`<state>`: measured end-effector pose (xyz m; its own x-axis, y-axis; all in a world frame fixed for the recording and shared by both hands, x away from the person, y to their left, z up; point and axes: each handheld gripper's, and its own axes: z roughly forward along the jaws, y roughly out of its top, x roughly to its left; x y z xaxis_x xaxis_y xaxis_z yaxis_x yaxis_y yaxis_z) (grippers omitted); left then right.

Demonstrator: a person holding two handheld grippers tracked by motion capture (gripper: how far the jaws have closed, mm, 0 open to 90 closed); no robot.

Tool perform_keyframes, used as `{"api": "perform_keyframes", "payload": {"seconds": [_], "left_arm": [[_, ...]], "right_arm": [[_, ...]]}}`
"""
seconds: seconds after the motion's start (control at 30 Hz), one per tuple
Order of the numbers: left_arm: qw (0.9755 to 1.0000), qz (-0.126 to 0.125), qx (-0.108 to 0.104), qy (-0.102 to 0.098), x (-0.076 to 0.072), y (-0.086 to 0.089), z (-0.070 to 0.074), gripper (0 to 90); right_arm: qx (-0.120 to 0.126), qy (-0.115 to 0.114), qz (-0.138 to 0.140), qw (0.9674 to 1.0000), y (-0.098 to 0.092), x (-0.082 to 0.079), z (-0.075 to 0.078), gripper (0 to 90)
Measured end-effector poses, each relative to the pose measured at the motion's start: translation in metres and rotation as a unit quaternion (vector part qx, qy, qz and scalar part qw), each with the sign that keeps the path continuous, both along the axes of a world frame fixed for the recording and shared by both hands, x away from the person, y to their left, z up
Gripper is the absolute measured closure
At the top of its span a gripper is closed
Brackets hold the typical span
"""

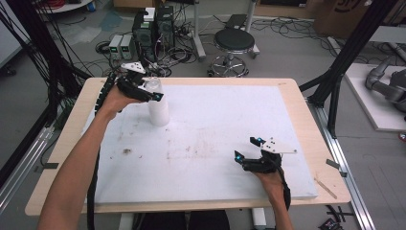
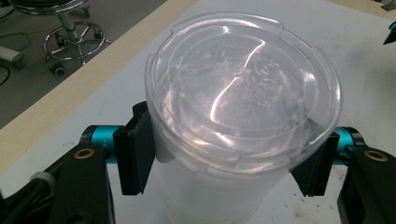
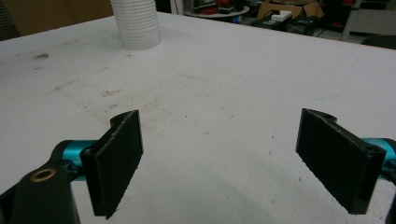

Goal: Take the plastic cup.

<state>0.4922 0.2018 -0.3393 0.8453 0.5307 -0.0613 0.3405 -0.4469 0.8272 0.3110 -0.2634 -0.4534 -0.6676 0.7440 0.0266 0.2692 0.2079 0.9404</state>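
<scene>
A tall translucent white cup (image 1: 158, 109) with a clear plastic lid (image 2: 243, 88) stands upright on the white board (image 1: 215, 120) at its far left. My left gripper (image 1: 151, 89) reaches in from the left and straddles the cup just under the lid. In the left gripper view its left pad (image 2: 134, 158) lies against the cup wall (image 2: 205, 196), while the lid's rim partly covers the right pad. My right gripper (image 1: 247, 148) rests low over the board near the front right, open with nothing between its pads (image 3: 116, 158). The cup's ribbed base (image 3: 137, 23) shows far off.
The white board lies on a wooden table (image 1: 306, 120) and carries faint brown smudges (image 1: 127, 151). Beyond the far edge stand a black stool (image 1: 233, 42) and computer boxes with cables (image 1: 153, 28). Black frame posts (image 1: 344, 62) rise at the right.
</scene>
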Motion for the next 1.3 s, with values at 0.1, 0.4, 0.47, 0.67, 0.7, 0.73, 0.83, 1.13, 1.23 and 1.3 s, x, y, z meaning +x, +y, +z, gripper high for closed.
{"api": "perform_keyframes", "payload": {"seconds": [0.1,0.4,0.47,0.67,0.7,0.73,0.83,1.13,1.23,1.3], "left_arm": [[0.9999,0.002,-0.007,-0.007,-0.002,0.000,0.013,33.2],[0.9994,0.008,0.004,-0.034,-0.009,0.001,0.068,33.8],[0.9991,0.011,0.002,-0.042,-0.012,0.002,0.078,33.8],[0.9984,0.016,0.001,-0.055,-0.018,0.005,0.105,34.4],[0.9983,0.015,0.002,-0.056,-0.019,0.005,0.106,34.4],[0.9983,0.017,0.000,-0.056,-0.020,0.004,0.107,34.4],[0.9983,0.014,0.006,-0.057,-0.022,0.005,0.108,34.3],[0.9982,-0.013,-0.016,-0.056,-0.042,0.004,0.101,34.2],[0.9977,-0.024,-0.014,-0.063,-0.054,0.005,0.097,34.1],[0.9970,-0.031,-0.028,-0.065,-0.062,0.005,0.094,34.2]], "right_arm": [[0.000,0.000,0.000,1.0000,0.000,0.000,0.000,14.4],[-0.001,-0.001,0.000,1.0000,0.000,0.000,0.000,14.4],[-0.001,-0.001,0.000,1.0000,0.000,0.000,0.000,14.4],[0.001,0.000,-0.001,1.0000,0.000,0.000,0.000,14.4],[0.002,0.000,0.000,1.0000,0.000,0.000,0.000,14.4],[0.002,-0.001,-0.001,1.0000,0.000,0.000,0.000,14.4],[0.002,0.001,0.000,1.0000,0.000,0.000,0.000,14.4],[0.001,0.001,0.000,1.0000,0.000,0.000,0.000,14.4],[0.001,0.002,0.000,1.0000,0.000,0.000,0.000,14.4],[0.002,0.001,0.001,1.0000,0.000,0.000,0.000,14.4]]}}
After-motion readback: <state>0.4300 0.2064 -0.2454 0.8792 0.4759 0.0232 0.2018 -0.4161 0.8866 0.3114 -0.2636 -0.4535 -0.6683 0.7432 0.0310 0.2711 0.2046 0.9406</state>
